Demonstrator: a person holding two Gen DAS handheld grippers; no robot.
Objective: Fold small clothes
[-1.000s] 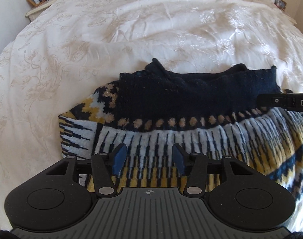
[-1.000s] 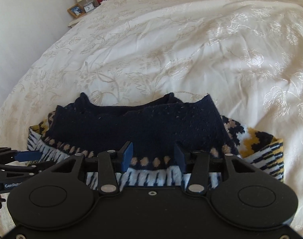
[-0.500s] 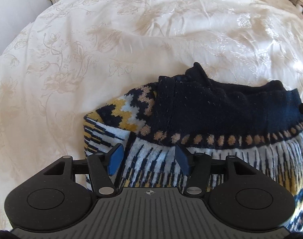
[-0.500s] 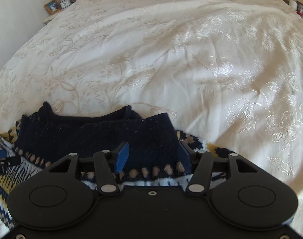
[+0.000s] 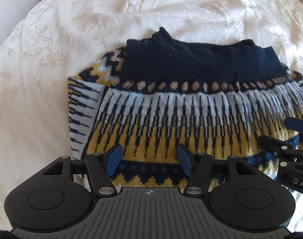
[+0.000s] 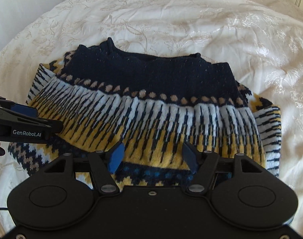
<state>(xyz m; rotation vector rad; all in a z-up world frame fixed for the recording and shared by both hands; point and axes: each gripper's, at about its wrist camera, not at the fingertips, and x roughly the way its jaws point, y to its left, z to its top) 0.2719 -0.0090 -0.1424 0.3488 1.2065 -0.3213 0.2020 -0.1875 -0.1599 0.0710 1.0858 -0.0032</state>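
— Where's the sweater (image 5: 183, 107)?

— Folded on the bed (image 5: 41, 63), lying on the cream floral bedspread, navy band toward the far edge, yellow and white pattern nearer.

— And the tools?

— Left tool (image 5: 148, 160) spread wide, holding nothing, above the sweater's near edge. Right tool (image 6: 152, 158) the same, just beside it.

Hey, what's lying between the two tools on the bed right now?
Only the folded sweater: its yellow and navy patterned knit spans the gap between the left tool and right tool, as both wrist views show.
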